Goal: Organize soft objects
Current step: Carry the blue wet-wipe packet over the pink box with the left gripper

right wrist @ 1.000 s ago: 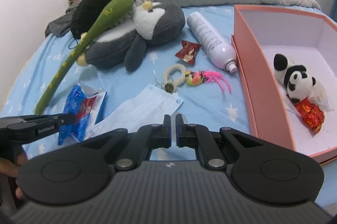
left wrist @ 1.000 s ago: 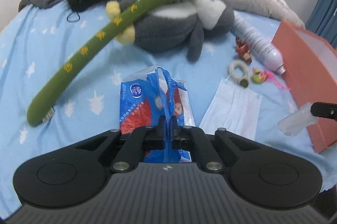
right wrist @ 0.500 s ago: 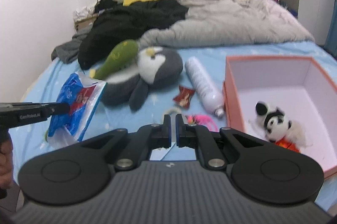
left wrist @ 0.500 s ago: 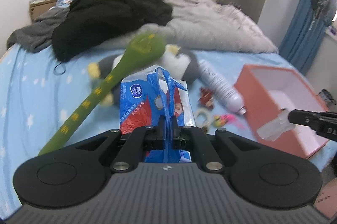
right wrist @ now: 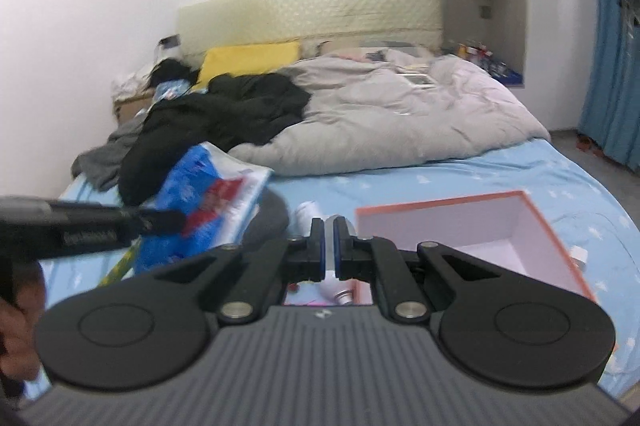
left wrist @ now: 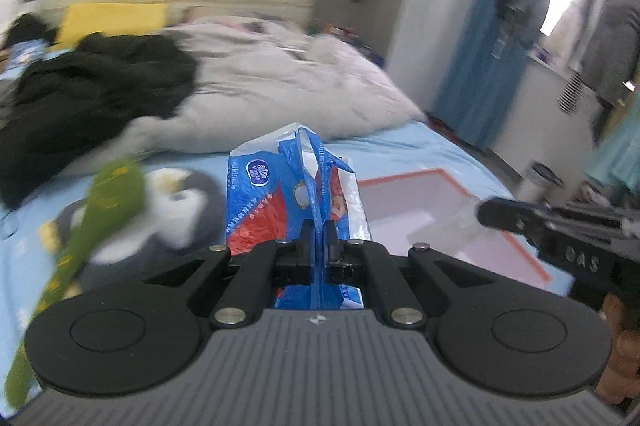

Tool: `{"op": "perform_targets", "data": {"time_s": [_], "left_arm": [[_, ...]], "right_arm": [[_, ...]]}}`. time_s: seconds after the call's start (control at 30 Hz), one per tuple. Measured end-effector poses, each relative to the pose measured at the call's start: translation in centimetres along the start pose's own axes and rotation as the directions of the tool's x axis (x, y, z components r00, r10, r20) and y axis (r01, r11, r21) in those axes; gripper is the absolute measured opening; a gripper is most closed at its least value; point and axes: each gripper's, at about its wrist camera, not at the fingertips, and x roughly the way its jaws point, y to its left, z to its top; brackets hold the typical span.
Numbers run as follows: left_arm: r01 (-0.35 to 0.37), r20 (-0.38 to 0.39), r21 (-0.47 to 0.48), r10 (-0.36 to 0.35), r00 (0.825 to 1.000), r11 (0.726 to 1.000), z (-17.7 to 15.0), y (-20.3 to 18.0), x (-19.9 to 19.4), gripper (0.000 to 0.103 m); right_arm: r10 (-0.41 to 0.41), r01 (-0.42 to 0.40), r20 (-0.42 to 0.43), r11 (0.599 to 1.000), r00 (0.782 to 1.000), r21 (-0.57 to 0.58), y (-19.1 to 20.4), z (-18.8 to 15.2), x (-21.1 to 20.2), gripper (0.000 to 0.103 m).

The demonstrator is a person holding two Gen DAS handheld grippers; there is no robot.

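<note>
My left gripper [left wrist: 318, 228] is shut on a blue and red tissue pack [left wrist: 272, 186], which hangs in the air above the bed. In the right wrist view the same pack [right wrist: 212, 194] dangles from the left gripper [right wrist: 176, 220] at the left. The right gripper [right wrist: 329, 226] is shut on a small clear plastic piece [left wrist: 458, 222], which shows blurred at its tip over the pink box [left wrist: 420, 202]. A grey penguin plush [left wrist: 180, 202] and a long green plush [left wrist: 104, 210] lie on the blue sheet below and to the left.
The open pink box [right wrist: 460, 226] sits on the bed's right side. A white bottle [right wrist: 336, 292] lies beside it, under the right fingers. A grey duvet [right wrist: 380, 122], black clothes [right wrist: 224, 122] and a yellow pillow [right wrist: 248, 60] fill the far end. A hand [right wrist: 16, 306] is at the left edge.
Both grippers have risen and tilted up, so the bed looks farther off. The tissue pack left the sheet and swung right, closer to the box. Both grips held.
</note>
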Motion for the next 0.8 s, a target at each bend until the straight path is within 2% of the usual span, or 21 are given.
{"op": "perform_targets", "data": {"time_s": [0.13,0.37,0.47,0.6,0.67,0.8], "left_arm": [[0.066,-0.07,0.065,-0.061,0.996,0.996,1.5,-4.9,4.0,0.004],[0.142,-0.189,0.051,-0.13,0.973,0.989,2.4,-11.0,11.0,0.004],[0.175,-0.246,0.036,-0.161,0.956,0.984,2.8,-12.7,14.3,0.004],[0.177,-0.324,0.028,-0.159,0.933,0.984,3.0,-14.1,19.0,0.004],[0.176,-0.363,0.031,-0.153,0.919,0.984,2.6,-14.7,20.7,0.005],[0.182,-0.422,0.042,-0.148,0.894,0.982,1.1,-15.5,23.3,0.005]], "right_arm": [[-0.039,0.041,-0.018,0.996,0.999,0.079,-3.9,1.0,-0.3,0.008],[-0.132,0.147,-0.107,0.978,0.985,0.146,-10.4,0.6,0.8,0.008],[-0.15,0.181,-0.172,0.967,0.974,0.179,-13.4,-0.4,2.2,0.008],[-0.146,0.207,-0.263,0.954,0.954,0.218,-16.7,-2.4,4.5,0.008],[-0.106,0.186,-0.316,0.954,0.943,0.237,-18.0,-3.8,5.8,0.008],[-0.11,0.214,-0.392,0.949,0.914,0.232,-19.6,-6.2,7.7,0.008]]}}
